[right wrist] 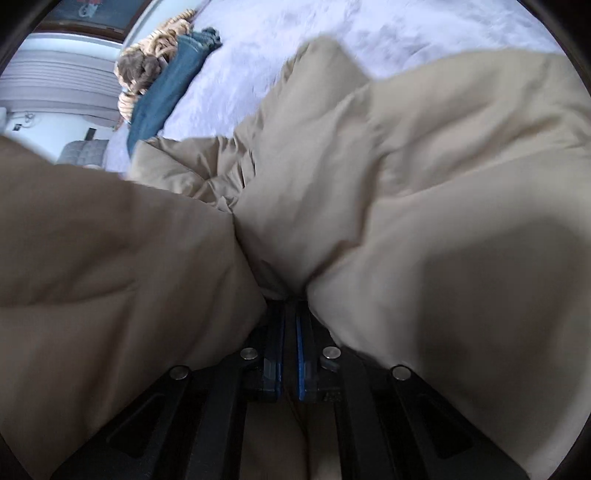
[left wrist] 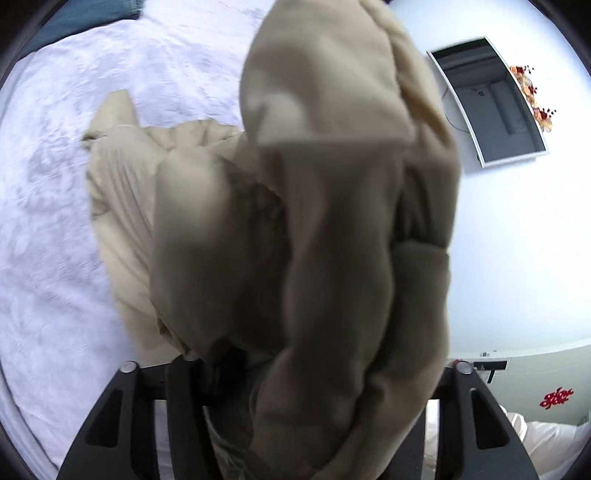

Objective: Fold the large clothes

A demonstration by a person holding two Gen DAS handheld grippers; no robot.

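Observation:
A puffy beige jacket (left wrist: 332, 221) fills the left wrist view, bunched and raised in front of the camera, its lower part trailing onto the white bedspread (left wrist: 48, 221). My left gripper (left wrist: 295, 373) stands wide, with a thick fold of the jacket between its jaws. A dark gap shows beside the left finger (left wrist: 184, 391), and cloth hides the right finger. In the right wrist view the jacket (right wrist: 424, 192) spreads over the bed. My right gripper (right wrist: 290, 306) is shut on a fold of it, its blue pads almost together.
Blue jeans (right wrist: 166, 92) lie at the bed's far edge beside a striped tan bundle (right wrist: 147, 62). A white-framed screen (left wrist: 487, 99) and flowers (left wrist: 532, 92) hang on the wall to the right. White bedspread (right wrist: 295, 33) shows beyond the jacket.

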